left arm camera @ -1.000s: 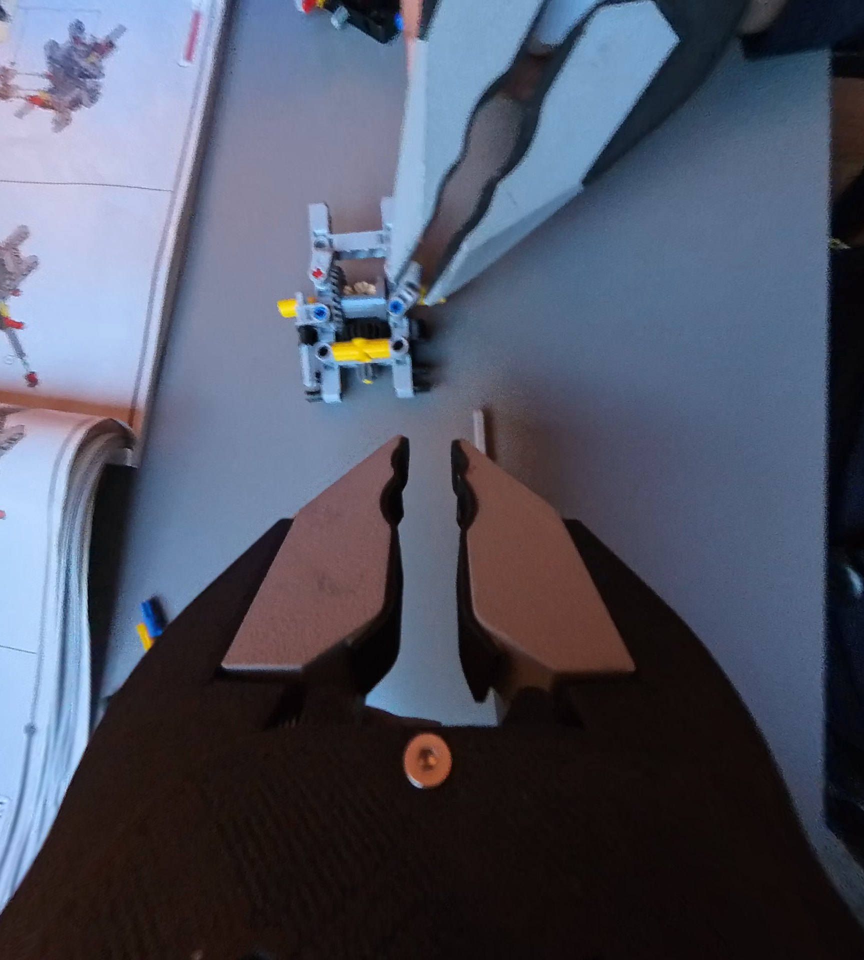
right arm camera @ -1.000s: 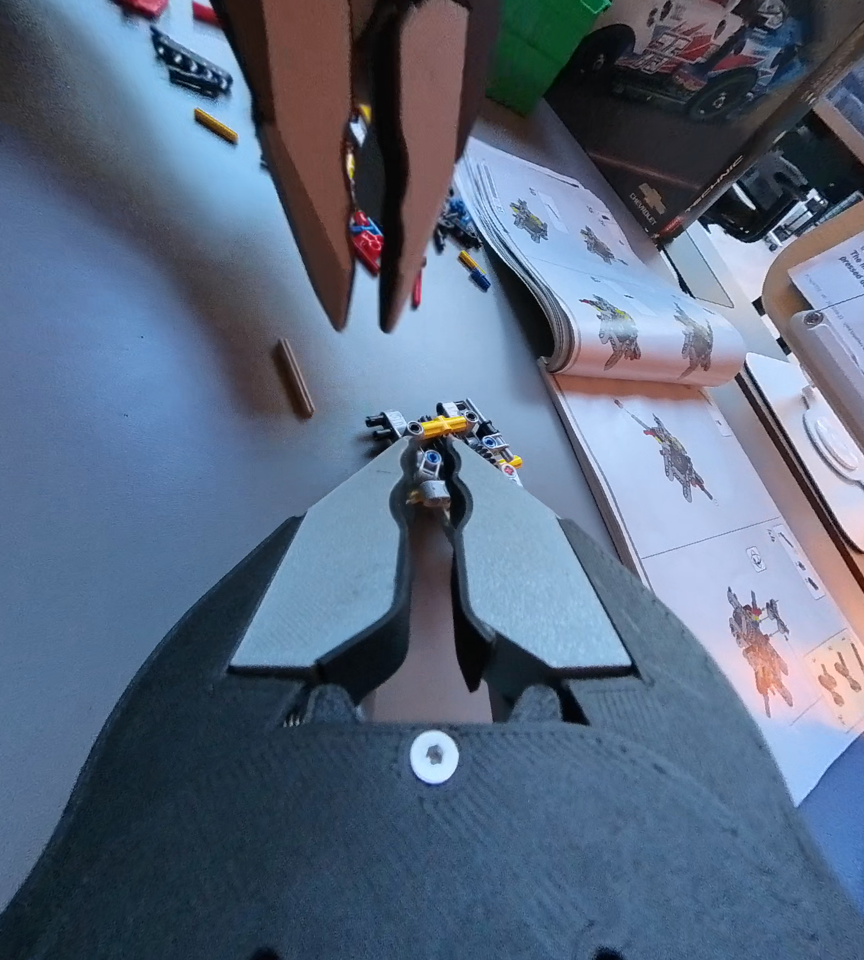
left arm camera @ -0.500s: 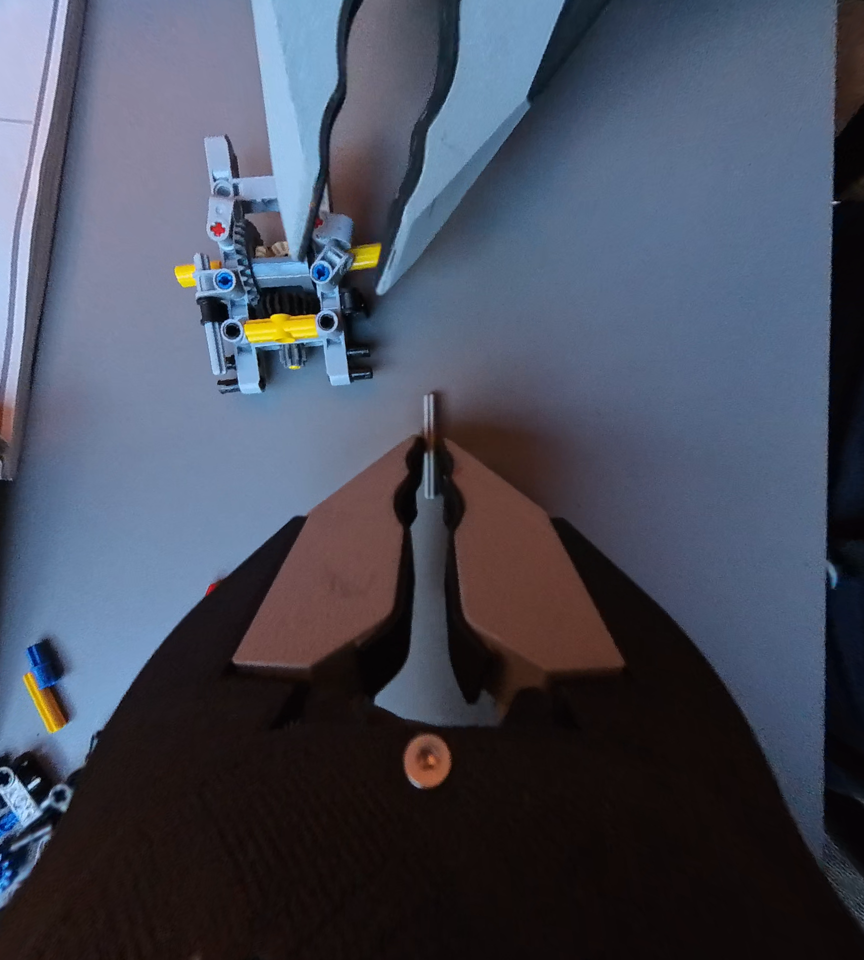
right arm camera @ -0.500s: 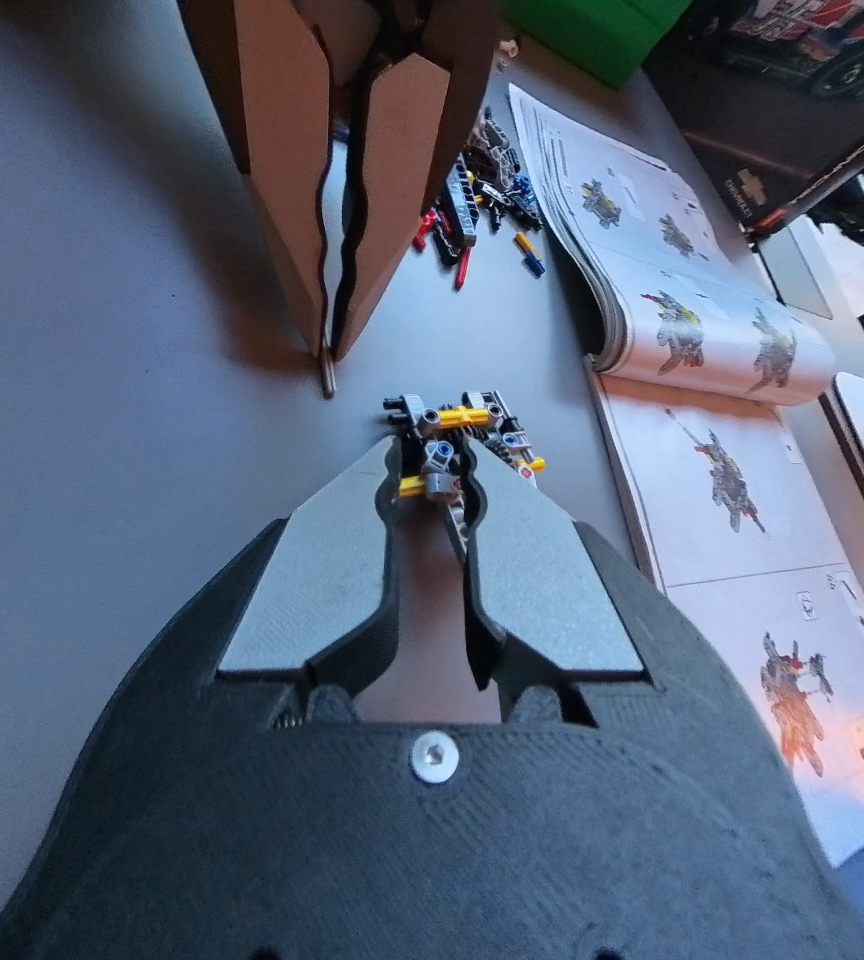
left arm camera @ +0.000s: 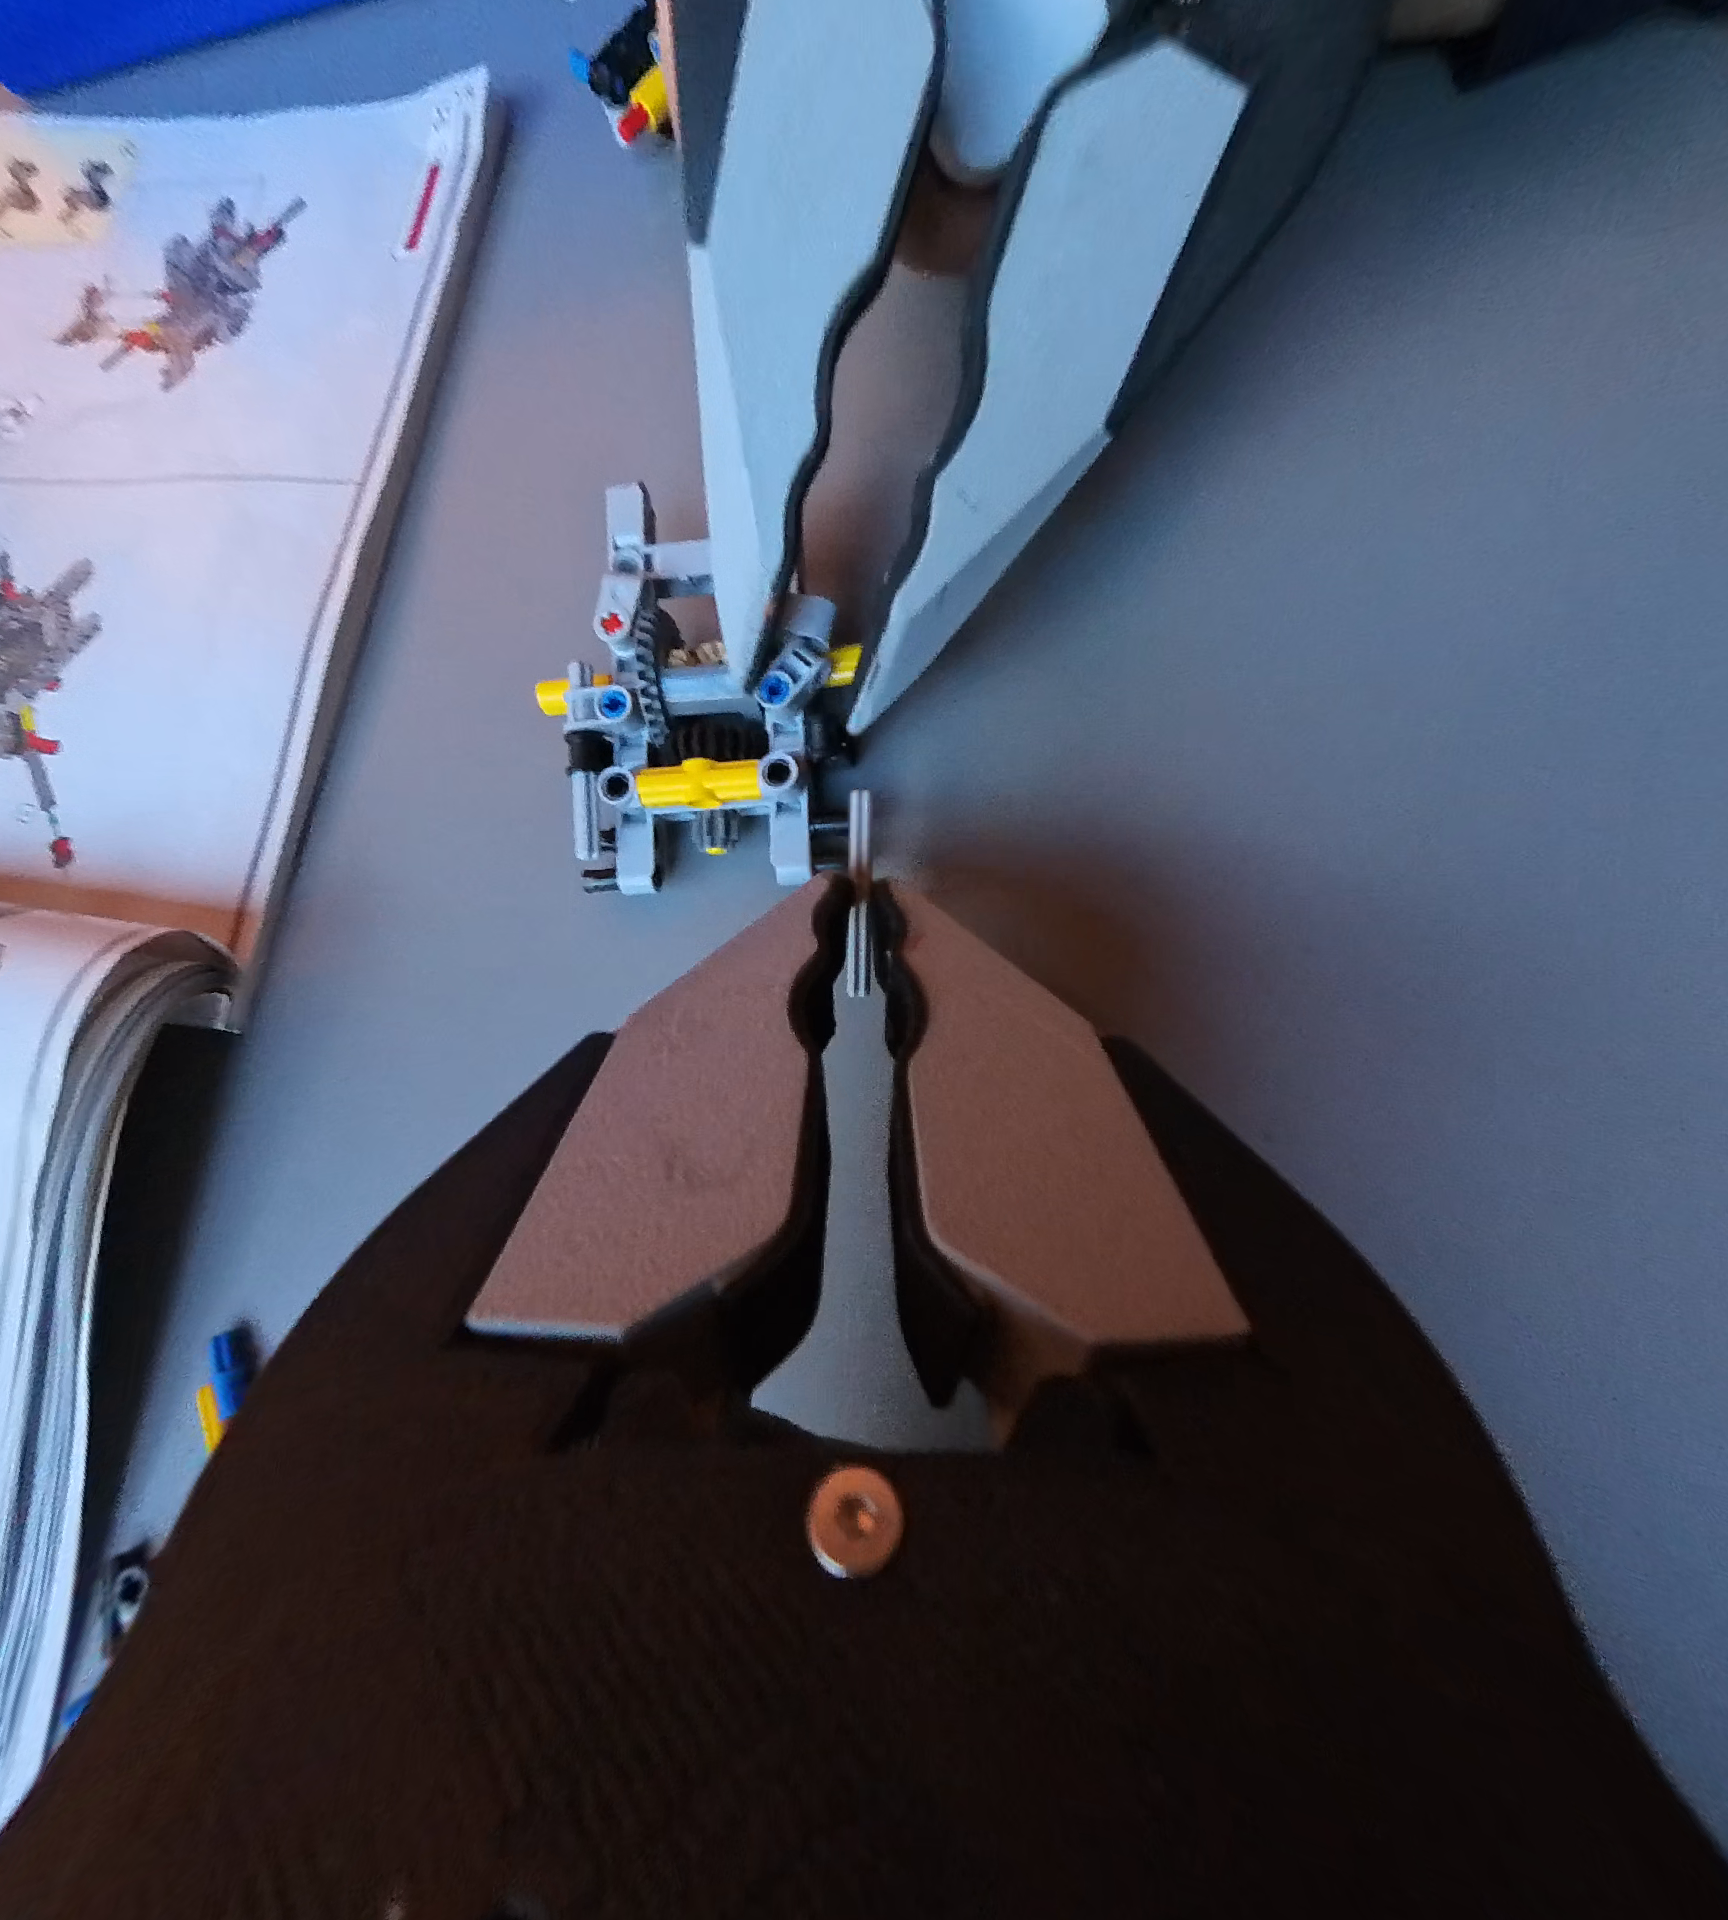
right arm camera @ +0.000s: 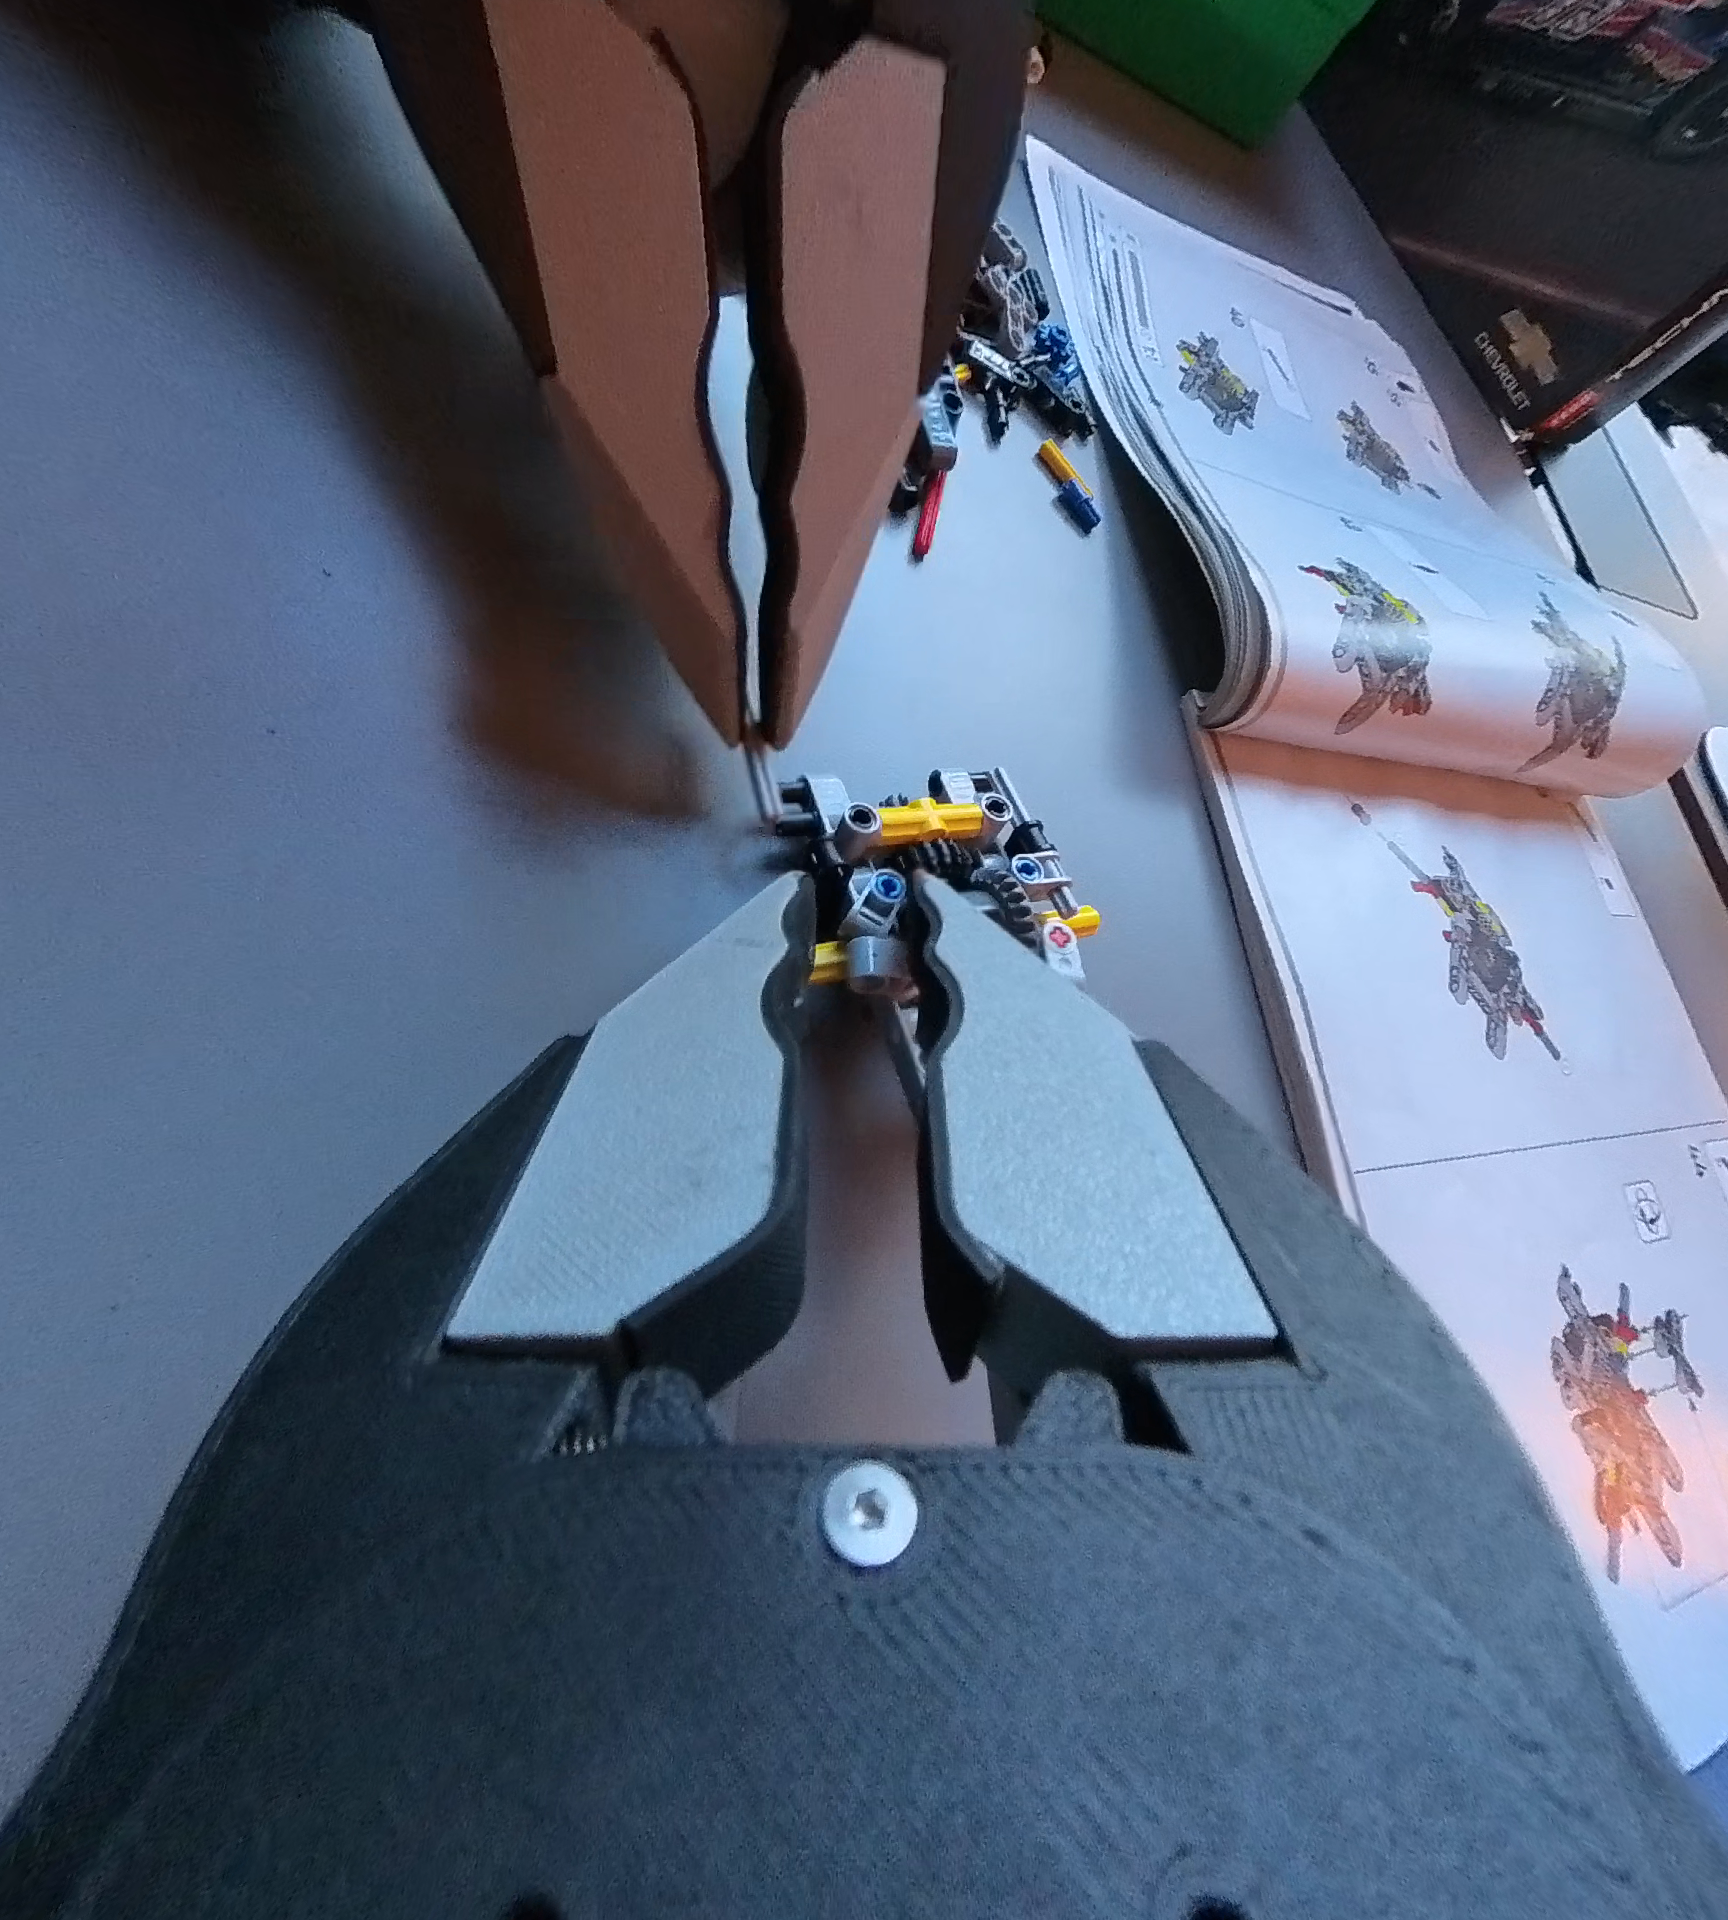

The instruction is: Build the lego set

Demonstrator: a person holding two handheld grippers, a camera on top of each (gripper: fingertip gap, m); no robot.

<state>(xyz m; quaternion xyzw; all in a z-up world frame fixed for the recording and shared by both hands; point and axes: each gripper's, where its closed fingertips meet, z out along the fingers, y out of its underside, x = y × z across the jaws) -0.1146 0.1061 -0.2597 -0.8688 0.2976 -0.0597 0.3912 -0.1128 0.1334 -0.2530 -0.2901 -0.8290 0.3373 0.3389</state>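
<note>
Two grippers met at a small brick assembly on the grey table [left arm camera: 1359, 623].

The left gripper [left arm camera: 858, 914] pinched a thin grey axle [left arm camera: 858, 862], its length pointing ahead, tip beside the brick assembly [left arm camera: 694, 769]. The right gripper [right arm camera: 855, 914] straddled the assembly's grey connector [right arm camera: 875, 904], whether pressing was unclear; instruction booklet [right arm camera: 1411, 582] alongside.

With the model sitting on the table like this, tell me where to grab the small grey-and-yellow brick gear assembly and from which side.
Judging by its shape, grip the small grey-and-yellow brick gear assembly across its two light grey side beams, coming from above. Those flat, parallel outer faces suit two pads. Avoid the black gears in the middle and the protruding yellow axle ends. The right hand-held gripper already straddles one grey connector there.
</note>
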